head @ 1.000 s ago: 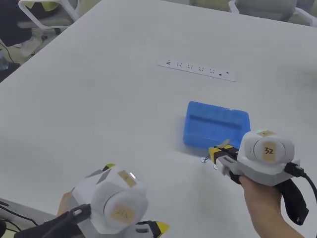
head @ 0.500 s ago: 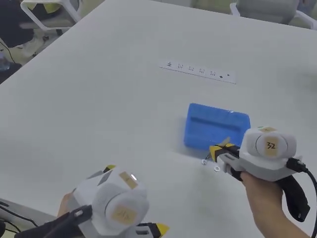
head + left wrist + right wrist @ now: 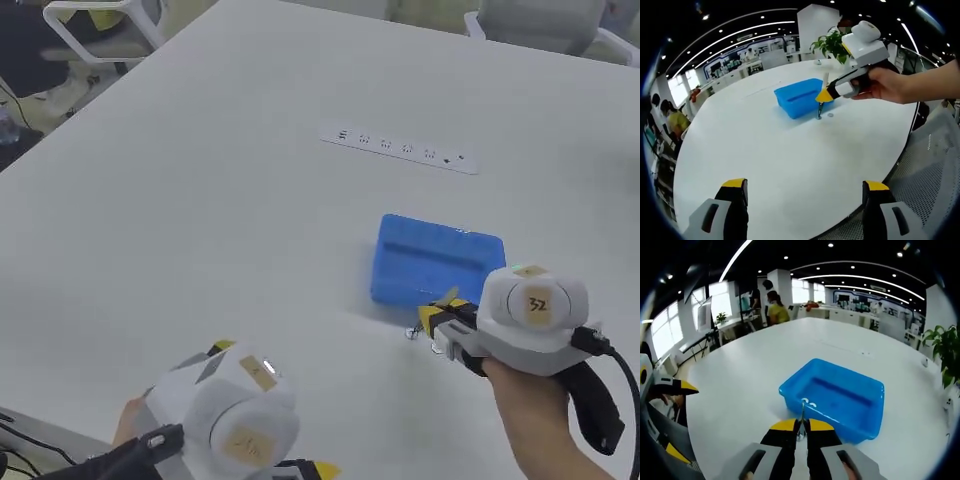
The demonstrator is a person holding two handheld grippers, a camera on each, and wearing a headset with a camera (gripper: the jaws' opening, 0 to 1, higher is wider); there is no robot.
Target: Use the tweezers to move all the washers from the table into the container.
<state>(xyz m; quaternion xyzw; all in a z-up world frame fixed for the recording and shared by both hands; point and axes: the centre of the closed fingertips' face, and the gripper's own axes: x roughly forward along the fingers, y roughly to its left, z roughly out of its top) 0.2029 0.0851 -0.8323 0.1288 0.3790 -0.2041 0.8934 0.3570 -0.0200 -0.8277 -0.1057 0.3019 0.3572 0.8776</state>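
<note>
Right gripper view: tweezers point(image 3: 802, 415) (in tongs point(image 3: 801, 424)) point toward container point(image 3: 845, 395).

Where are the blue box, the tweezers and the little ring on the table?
blue box point(image 3: 396, 286), head view, near side wall.
tweezers point(image 3: 819, 111), left gripper view, thin shaft.
little ring point(image 3: 830, 115), left gripper view, its flat top.

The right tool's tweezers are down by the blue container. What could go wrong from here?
1. The washer lies flat on the table beside the tips of the tweezers; they may slip off or flick it away.
2. The container wall stands close to the right tool; lifting could clip the rim and drop the washer outside.
</note>
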